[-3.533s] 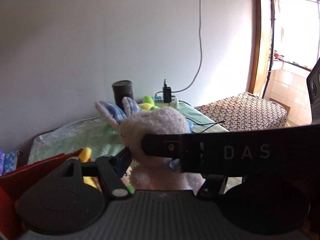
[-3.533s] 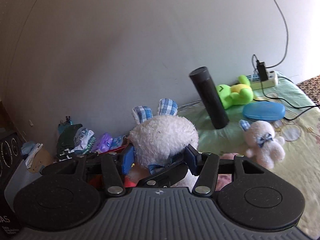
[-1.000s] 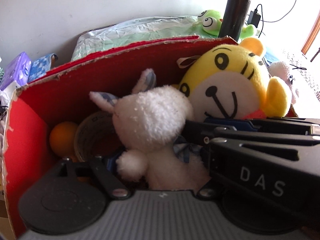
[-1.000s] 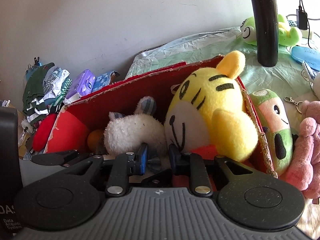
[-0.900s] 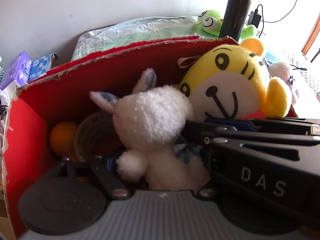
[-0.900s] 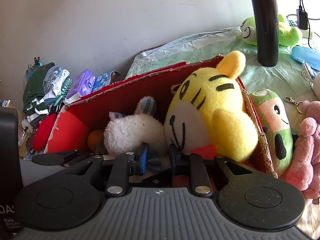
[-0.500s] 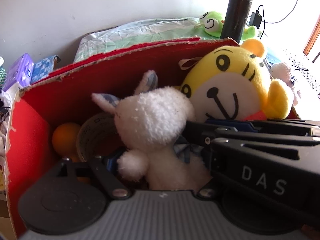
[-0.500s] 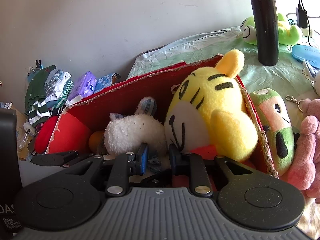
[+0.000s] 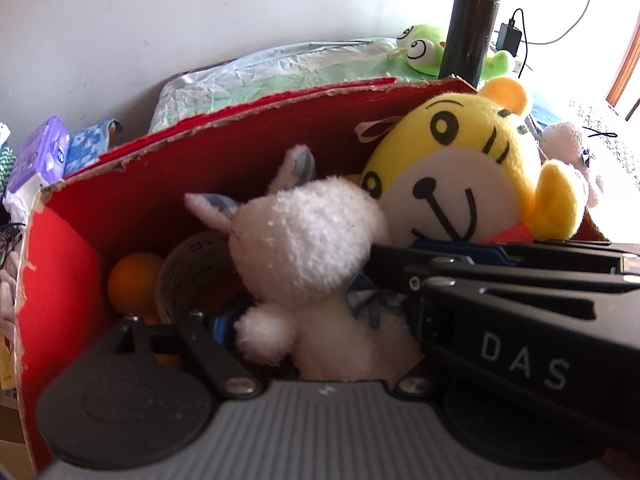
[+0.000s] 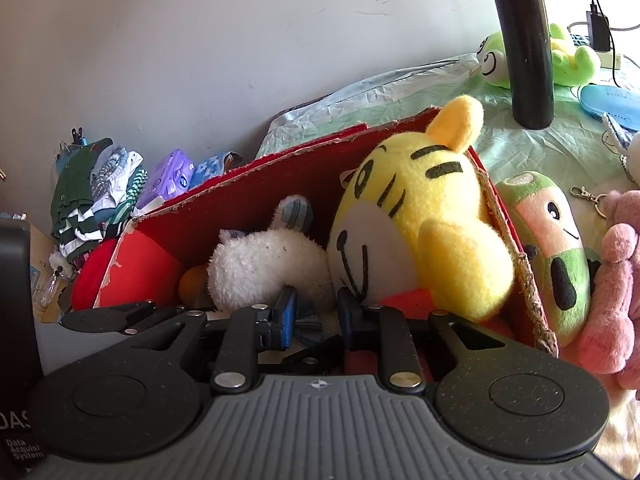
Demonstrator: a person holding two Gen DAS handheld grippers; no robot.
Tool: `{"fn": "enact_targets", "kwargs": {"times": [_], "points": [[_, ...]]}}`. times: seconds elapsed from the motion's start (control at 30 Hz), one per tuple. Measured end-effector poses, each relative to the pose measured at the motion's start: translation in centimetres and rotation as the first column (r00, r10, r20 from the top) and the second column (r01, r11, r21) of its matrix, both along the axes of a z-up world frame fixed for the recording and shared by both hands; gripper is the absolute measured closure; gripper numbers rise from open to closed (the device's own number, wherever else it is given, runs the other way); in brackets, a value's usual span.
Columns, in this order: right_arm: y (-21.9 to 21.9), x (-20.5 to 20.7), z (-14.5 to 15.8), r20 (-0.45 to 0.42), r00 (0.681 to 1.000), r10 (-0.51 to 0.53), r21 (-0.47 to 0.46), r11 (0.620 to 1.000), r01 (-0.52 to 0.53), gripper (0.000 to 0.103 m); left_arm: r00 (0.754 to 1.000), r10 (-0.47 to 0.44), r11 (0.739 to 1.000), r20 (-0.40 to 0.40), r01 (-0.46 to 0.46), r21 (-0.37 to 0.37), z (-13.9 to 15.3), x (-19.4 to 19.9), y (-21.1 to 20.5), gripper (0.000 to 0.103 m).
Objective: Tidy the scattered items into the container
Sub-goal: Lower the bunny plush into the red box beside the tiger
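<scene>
The red cardboard box [image 10: 280,172] holds the yellow tiger plush [image 10: 420,232] and, beside it, the white bunny plush [image 9: 304,248]; right tongs [image 10: 316,316] pinch the bunny's blue bow, left tongs [image 9: 304,332] straddle its body, grip unclear

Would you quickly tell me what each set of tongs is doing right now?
Left tongs: around the white rabbit, but whether they grip cannot be told.
Right tongs: closed on the white rabbit at its bow.
</scene>
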State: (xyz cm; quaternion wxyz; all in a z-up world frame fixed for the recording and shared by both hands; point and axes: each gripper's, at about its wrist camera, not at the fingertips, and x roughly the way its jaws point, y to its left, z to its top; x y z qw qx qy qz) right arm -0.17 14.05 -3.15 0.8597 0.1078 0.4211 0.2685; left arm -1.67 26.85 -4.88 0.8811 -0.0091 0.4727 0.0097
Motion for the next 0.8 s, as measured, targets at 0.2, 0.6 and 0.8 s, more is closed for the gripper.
{"fn": "enact_targets", "kwargs": {"times": [0.2, 0.6, 0.8], "points": [[0.06, -0.04, -0.01, 0.002, 1.000, -0.004, 0.002, 1.000, 0.004, 0.081, 1.000, -0.002, 1.000, 0.001, 0.002, 0.003, -0.01, 0.02, -0.05, 0.017], [0.19, 0.09, -0.02, 0.005, 1.000, -0.009, 0.002, 1.000, 0.009, 0.081, 1.000, -0.008, 1.000, 0.002, 0.008, 0.013, -0.15, -0.06, -0.06, 0.017], [0.16, 0.03, -0.04, 0.006, 1.000, -0.009, 0.003, 1.000, 0.009, 0.081, 1.000, -0.009, 1.000, 0.003, 0.009, 0.015, -0.19, -0.06, -0.03, 0.017]]}}
